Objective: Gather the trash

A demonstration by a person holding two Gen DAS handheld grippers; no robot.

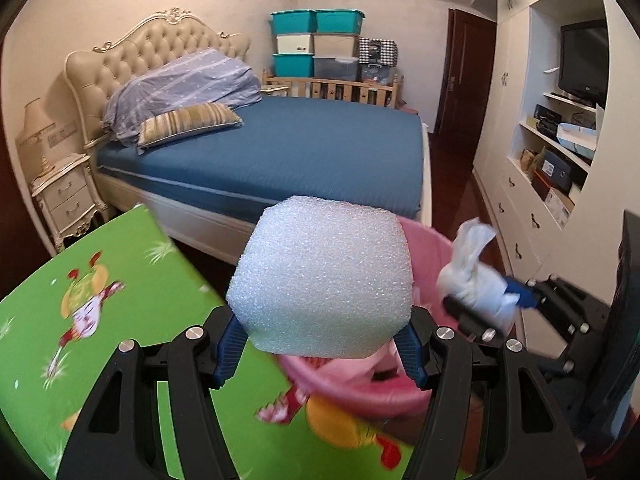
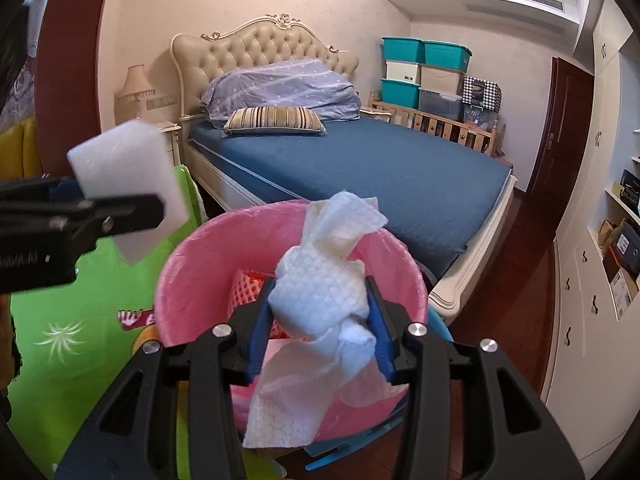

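the left gripper (image 1: 320, 344) pinches a white foam block (image 1: 322, 276) between its blue pads, held over the near rim of the round pink plastic bin (image 2: 200, 264). the right gripper (image 2: 320, 312) clamps a crumpled white paper towel (image 2: 324, 292) above the bin's opening, loose tail hanging down. the bin seems to stand by the edge of the green cartoon-print table (image 1: 100, 280), near the blue bed (image 1: 300, 148).

Black linkage arms, silver screws, blue fingers (image 2: 256, 332), seemingly rubber-padded.

My foam block (image 1: 322, 280) hides most of the pink bin (image 1: 430, 248); tissue wad (image 2: 326, 292) covers bin contents; green mat (image 1: 100, 300) cut off, blurred.
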